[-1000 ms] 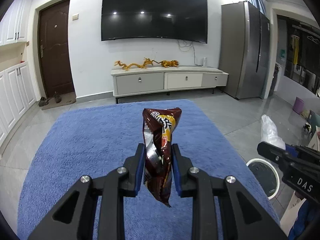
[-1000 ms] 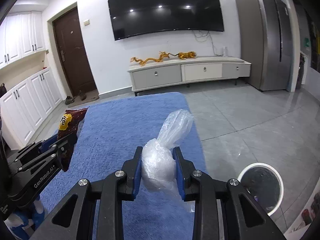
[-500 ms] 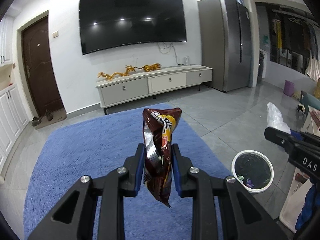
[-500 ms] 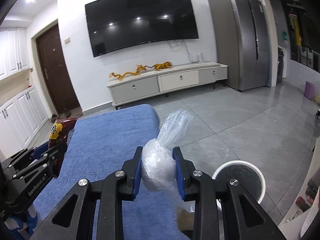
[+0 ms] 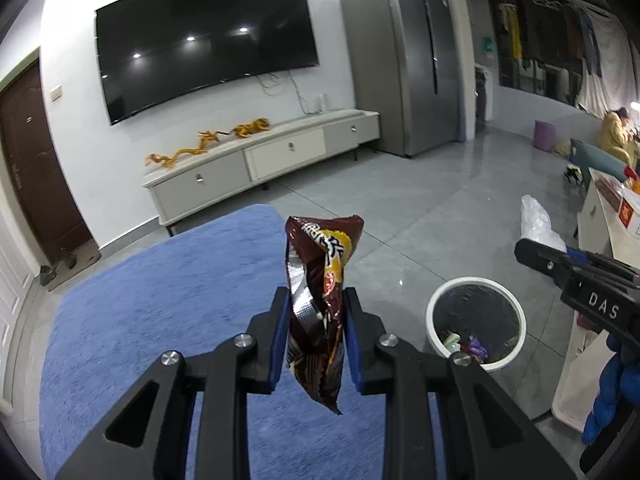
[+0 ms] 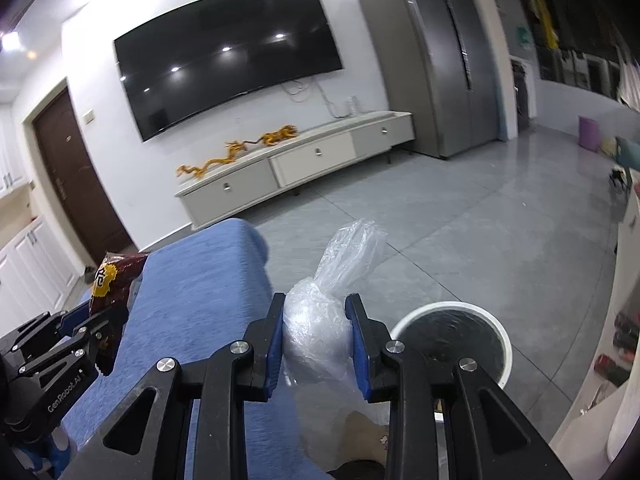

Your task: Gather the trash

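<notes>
Beside blue rug (image 5: 140, 340), only my left view shows wrappers inside bin (image 5: 436, 304); left gripper (image 5: 315, 324) clamps snack bag (image 5: 320, 280), right gripper (image 6: 316, 332) clamps plastic bag (image 6: 320, 312).

A crinkly brown snack bag (image 5: 318, 304) stands upright. A clear plastic bag (image 6: 320, 312) is bunched up. The white trash bin (image 5: 476, 322) sits on the floor.

Both grippers' fingers (image 5: 280, 332) clamped.
</notes>
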A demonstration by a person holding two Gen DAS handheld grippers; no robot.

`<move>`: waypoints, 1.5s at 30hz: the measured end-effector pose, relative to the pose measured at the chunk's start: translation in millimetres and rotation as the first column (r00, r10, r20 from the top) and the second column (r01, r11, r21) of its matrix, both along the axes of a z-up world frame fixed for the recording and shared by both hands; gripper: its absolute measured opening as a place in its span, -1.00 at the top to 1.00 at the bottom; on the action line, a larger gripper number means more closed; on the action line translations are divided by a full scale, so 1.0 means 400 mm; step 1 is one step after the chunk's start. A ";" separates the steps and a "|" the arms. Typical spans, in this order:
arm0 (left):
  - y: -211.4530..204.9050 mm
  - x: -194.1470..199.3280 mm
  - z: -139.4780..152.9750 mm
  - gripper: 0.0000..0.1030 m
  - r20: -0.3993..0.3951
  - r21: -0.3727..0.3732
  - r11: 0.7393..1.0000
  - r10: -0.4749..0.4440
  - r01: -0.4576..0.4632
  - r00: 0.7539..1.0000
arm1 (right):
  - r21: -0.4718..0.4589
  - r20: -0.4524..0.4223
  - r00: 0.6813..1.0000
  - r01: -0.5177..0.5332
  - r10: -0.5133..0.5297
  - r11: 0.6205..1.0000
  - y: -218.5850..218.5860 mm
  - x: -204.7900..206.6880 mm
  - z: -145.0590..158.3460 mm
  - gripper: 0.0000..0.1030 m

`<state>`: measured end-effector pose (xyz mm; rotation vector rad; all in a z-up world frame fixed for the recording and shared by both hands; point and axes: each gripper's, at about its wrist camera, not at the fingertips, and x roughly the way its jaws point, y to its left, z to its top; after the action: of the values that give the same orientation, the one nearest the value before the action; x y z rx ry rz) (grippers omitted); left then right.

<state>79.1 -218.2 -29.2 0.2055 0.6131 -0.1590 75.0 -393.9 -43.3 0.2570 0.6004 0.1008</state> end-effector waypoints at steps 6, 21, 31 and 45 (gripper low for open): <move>-0.096 0.058 -0.031 0.53 -0.057 0.006 0.997 -0.075 0.076 0.996 | 0.044 -0.035 0.998 0.062 -0.061 0.997 -0.098 0.020 -0.045 0.47; -0.417 0.286 -0.224 0.53 -0.298 0.022 0.953 -0.282 0.302 0.912 | 0.091 -0.219 0.962 0.188 -0.165 0.978 -0.291 0.124 -0.252 0.45; -0.576 0.451 -0.421 0.50 -0.532 -0.030 0.948 -0.282 0.315 0.798 | 0.098 -0.375 0.906 0.251 -0.197 0.963 -0.362 0.205 -0.387 0.42; -0.606 0.505 -0.478 -0.07 -0.592 -0.186 0.949 -0.315 0.254 0.742 | 0.036 -0.441 0.858 0.312 -0.265 0.949 -0.413 0.244 -0.452 0.02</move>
<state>280.9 -460.8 -220.6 0.1525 1.2308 -0.5710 172.5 -559.1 -224.1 0.4784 0.9936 -0.2245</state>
